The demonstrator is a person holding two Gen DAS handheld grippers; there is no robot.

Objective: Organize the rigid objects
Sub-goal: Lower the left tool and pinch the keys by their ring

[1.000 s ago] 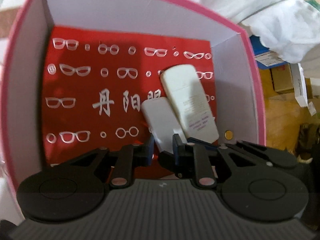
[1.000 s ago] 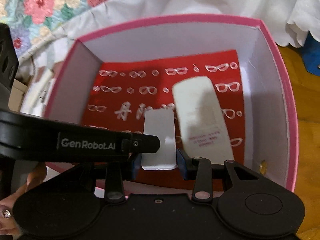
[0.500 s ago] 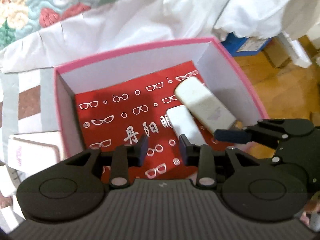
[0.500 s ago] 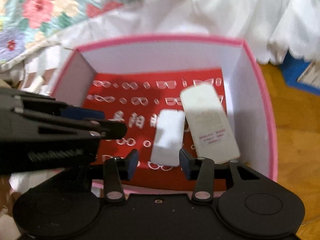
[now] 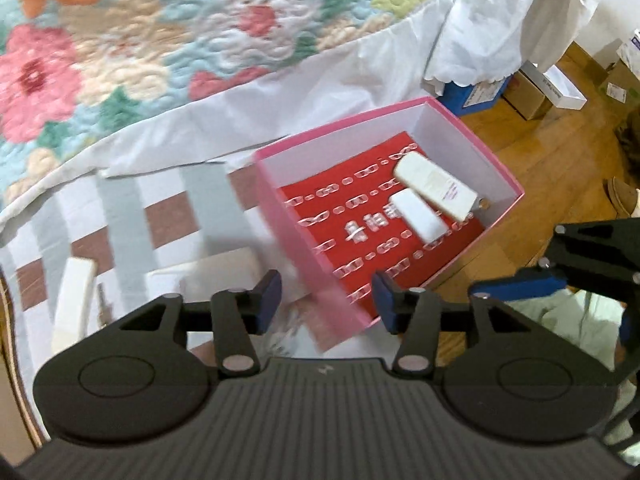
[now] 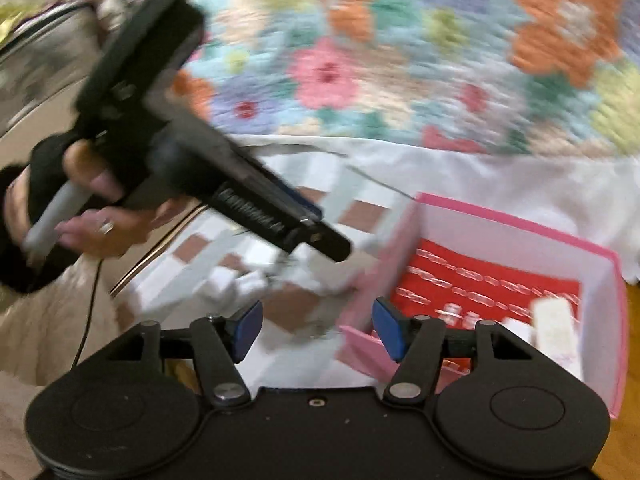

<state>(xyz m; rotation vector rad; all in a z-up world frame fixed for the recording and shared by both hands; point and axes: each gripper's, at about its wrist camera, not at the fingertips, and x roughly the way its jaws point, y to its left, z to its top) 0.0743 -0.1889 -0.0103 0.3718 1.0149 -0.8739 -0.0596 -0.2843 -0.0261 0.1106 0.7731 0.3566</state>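
Observation:
A pink box (image 5: 472, 136) with a red, glasses-printed floor sits on a striped cloth. Inside lie a long cream case (image 5: 436, 188) and, beside it, a smaller white block (image 5: 418, 216). My left gripper (image 5: 326, 300) hangs high above the box's near-left corner. Its jaws are opening with nothing between them. In the right wrist view my right gripper (image 6: 318, 330) hovers over the left wall of the pink box (image 6: 516, 224). These jaws are also opening and empty. The cream case (image 6: 556, 328) shows at the right, blurred.
White boxes (image 5: 216, 276) and a long cream box (image 5: 74, 304) lie on the striped cloth left of the pink box. A floral quilt (image 5: 160, 40) lies behind. Cartons (image 5: 528, 96) stand on the wooden floor at the right. A person's hand (image 6: 92, 200) holds the left gripper.
Both grippers have lifted up and back out of the pink box and widened their jaws. The small white block now lies free in the box beside the cream case.

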